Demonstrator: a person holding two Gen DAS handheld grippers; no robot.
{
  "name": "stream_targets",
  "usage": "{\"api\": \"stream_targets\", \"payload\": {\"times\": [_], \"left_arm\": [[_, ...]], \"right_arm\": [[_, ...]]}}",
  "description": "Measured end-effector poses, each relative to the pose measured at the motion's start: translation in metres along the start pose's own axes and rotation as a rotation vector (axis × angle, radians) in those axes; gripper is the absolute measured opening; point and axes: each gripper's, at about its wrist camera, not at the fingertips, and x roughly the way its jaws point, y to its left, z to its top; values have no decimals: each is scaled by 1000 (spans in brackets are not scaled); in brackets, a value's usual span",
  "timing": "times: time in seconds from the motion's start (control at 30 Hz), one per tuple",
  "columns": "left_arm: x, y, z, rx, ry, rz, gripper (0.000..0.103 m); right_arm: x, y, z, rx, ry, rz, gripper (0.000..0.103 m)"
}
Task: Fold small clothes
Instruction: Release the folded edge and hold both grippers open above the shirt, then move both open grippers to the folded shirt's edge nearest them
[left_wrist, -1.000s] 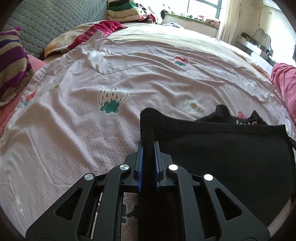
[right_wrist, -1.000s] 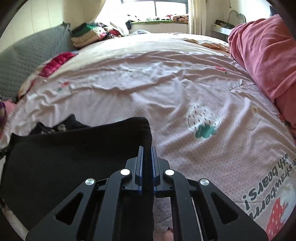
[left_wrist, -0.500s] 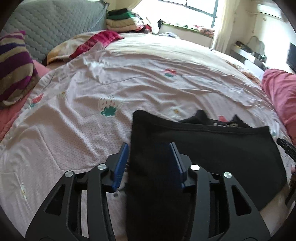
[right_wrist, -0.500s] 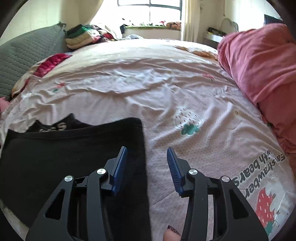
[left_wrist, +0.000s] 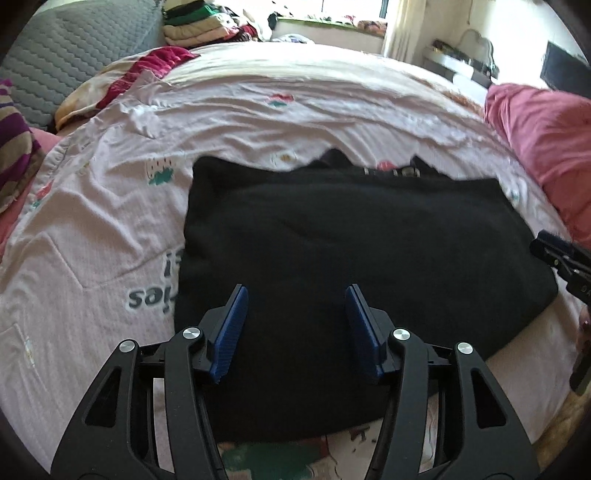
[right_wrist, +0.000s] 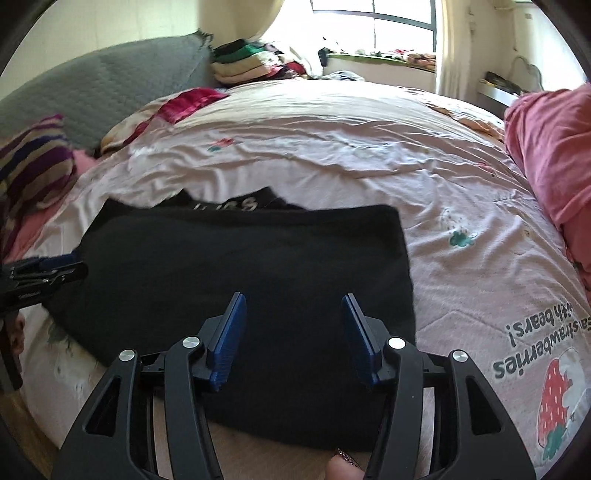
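Both grippers are released: the left gripper (left_wrist: 293, 328) and the right gripper (right_wrist: 293, 336) have just been opening, and their blue pads now stand apart above the black garment (left_wrist: 354, 258) without pressing on it. From the left wrist view the cloth lies under and ahead of the jaws, filling the frame from 6 o'clock up toward 12 o'clock, with its left edge running past 9 o'clock and the other gripper peeking in at 3 o'clock. From the right wrist view the same black garment (right_wrist: 240, 273) spreads from 6 toward 10 o'clock, its right edge near 2 o'clock, and a strip with pale lettering shows beyond the far fold at 12 o'clock. It lies flat on the bed's pink strawberry-print quilt (left_wrist: 92, 229), near the bed's front edge. Farther out, a red blanket (right_wrist: 550, 155) sits at 2 o'clock, a striped pillow (right_wrist: 33, 162) at 10 o'clock, and a pile of folded clothes (right_wrist: 243, 62) near 12 o'clock. The step in hand looks like letting go after laying one fold over. Next would likely call for regripping an edge or side, probably for a second fold across, keeping the layers aligned.
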Motion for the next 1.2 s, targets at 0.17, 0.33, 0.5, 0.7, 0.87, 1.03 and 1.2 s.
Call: {"api": "stream_targets", "payload": {"times": [0.17, 0.33, 0.5, 0.7, 0.87, 1.03, 1.2], "left_arm": [[-1, -7, -13, 44, 8, 22, 50], [-1, -6, -18, 43, 14, 12, 50], [-3, -4, -21, 44, 14, 1, 50], [-7, -3, -24, 37, 13, -11, 50], [-12, -2, -28, 36, 14, -26, 50], [-18, -3, -32, 53, 12, -35, 50], [-24, -3, -32, 47, 8, -56, 54]], "right_arm": [[3, 1, -15, -12, 55, -23, 52], [12, -9, -29, 16, 108, -36, 54], [10, -10, -36, 18, 103, -44, 56], [8, -11, -37, 18, 101, -42, 56], [2, -12, -37, 38, 90, -22, 60], [-5, -7, -32, 47, 55, 16, 63], [-10, 4, -24, 29, 18, 35, 70]]}}
